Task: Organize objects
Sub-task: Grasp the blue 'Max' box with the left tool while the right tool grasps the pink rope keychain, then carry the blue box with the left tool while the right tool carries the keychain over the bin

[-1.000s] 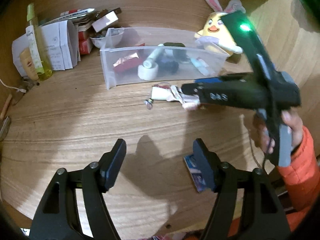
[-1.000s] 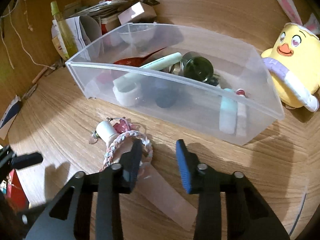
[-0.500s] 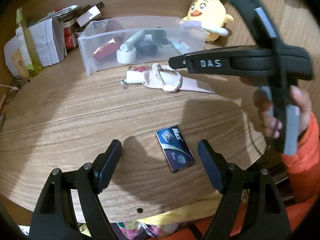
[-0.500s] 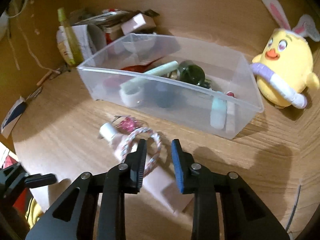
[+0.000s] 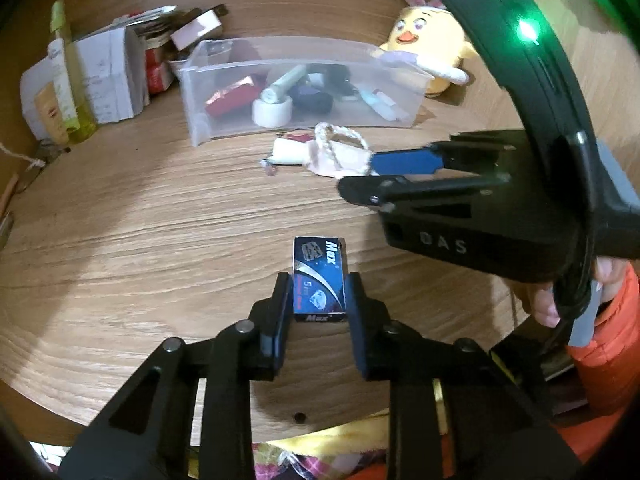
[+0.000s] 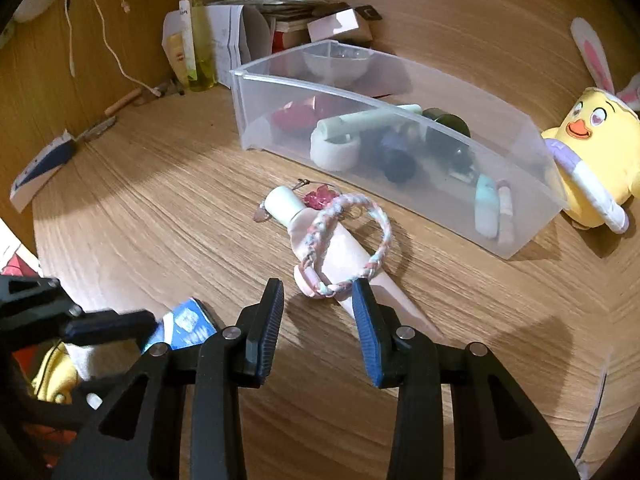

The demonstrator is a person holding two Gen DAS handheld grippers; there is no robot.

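A small dark blue "Max" box lies on the wooden table near its front edge. My left gripper is shut on the blue Max box, one finger on each long side. The box also shows in the right wrist view. A pink tube with a white cap lies in front of the clear plastic bin, with a braided bracelet draped over it. My right gripper is open and empty, just short of the bracelet; it also shows in the left wrist view.
The bin holds a tape roll, a red packet, a green tube and several small items. A yellow plush chick sits right of it. Boxes, papers and a yellow-green bottle stand at the back left.
My left gripper moved forward and closed on the blue Max box. My right gripper pulled back from the bracelet and tube and opened wider.
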